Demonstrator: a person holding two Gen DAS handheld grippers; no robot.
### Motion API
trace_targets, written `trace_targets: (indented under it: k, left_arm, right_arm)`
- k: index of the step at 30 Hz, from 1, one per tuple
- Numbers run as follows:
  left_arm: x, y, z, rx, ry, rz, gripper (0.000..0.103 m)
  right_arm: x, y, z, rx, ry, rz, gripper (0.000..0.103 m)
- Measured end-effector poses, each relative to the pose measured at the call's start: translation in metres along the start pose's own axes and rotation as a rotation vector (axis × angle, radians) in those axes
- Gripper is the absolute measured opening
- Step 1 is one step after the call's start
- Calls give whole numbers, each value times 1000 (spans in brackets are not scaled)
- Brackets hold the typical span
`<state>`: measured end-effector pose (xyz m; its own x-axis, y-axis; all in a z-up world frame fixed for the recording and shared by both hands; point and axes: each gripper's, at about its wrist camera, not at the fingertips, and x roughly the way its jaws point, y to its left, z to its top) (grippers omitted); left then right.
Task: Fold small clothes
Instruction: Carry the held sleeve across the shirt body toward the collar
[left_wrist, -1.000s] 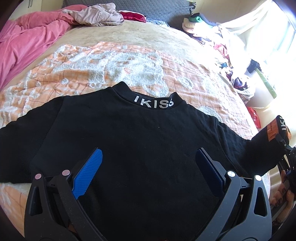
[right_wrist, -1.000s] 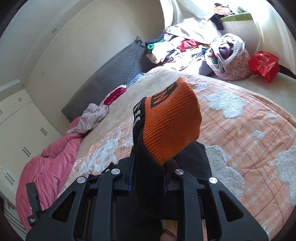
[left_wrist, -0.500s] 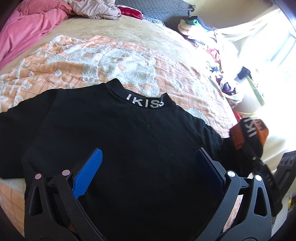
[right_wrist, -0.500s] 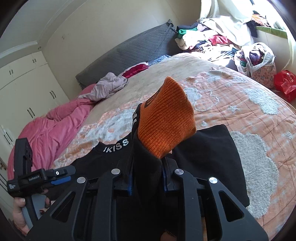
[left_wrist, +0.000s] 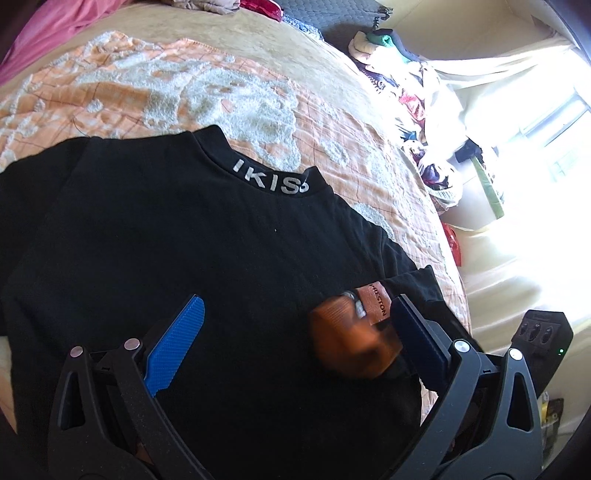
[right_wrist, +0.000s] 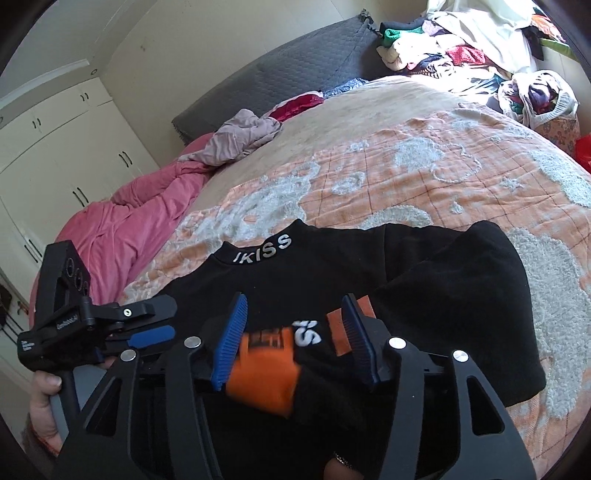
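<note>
A: We see both grippers tilted down over the bed (right_wrist: 369, 110); the left gripper (left_wrist: 295, 332) hangs above the middle of the black top (left_wrist: 184, 240), its jaws wide apart with nothing between them but the cloth far below.

B: And the right gripper (right_wrist: 295, 336)?

A: It points down at the same top from the sleeve side; its jaws are opening, and the orange cuff (right_wrist: 266, 373) lies between the blue pads (right_wrist: 229, 339) without being pressed; in the right view a hand (right_wrist: 44, 398) shows at the lower left, wrapped round the left gripper's handle.

B: How does the top lie?

A: Flat on the orange blanket (right_wrist: 424, 177), collar (left_wrist: 273, 181) towards the pillow (right_wrist: 295, 74), hem towards us, so its long axis runs up the bed; the sleeve (right_wrist: 461, 295) with the cuff is folded inward across the chest.

B: What can we not make out?

A: The cuff is blurred in both views; the hem is hidden under the gripper frames; in the left view the other sleeve runs off the edge; the window side there is washed out by glare.
</note>
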<state>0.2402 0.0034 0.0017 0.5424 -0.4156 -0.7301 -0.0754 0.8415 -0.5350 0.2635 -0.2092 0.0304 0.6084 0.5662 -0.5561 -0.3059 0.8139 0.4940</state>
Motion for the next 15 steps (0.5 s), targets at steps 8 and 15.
trace_targets:
  k: [8,15]
  left_arm:
    - [30,-10,-19,-7,80,-53,95]
    - [57,-18,-36,-39,115,-66,93]
  right_arm:
    - [-12,-18,6,70,-13,-23,56]
    - [-24,-37,8,137,-37,-38,56]
